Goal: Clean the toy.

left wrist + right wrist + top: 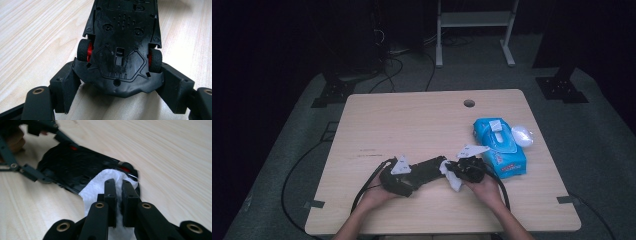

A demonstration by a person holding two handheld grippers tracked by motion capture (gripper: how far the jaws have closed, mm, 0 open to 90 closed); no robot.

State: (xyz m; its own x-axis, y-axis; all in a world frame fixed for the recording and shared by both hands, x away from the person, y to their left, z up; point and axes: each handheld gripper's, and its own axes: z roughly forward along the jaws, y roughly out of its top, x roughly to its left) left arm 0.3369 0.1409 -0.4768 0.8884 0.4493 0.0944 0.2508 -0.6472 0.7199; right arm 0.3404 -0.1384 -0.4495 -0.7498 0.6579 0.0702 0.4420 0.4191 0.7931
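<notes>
Low in the middle of the high view, the left gripper [414,175] clamps a black toy car [428,169], flipped belly-up. In the left gripper view the car [122,47] takes the centre of the frame: a hard, scuffed plastic underside with screw holes, vent slots and an angular moulded tail, and small rubber tyres on red hubs at either side. The blocky jaws press the tail's flanks from lower left and lower right, clamped on it.

The right gripper [458,176] pinches a white wipe [452,178], soft and crumpled, just right of the car in the high view. In the right gripper view the jaws stand nearly together on the wipe [100,183], low centre, its folded edge lying on the glossy underside of the car [67,167] at upper left.

The pale wood-grain table [412,120] lies smooth beneath. Right of centre in the high view sits a blue wipe pack [499,147], soft film with a white flap, and a white mouse [522,135] touching it.
</notes>
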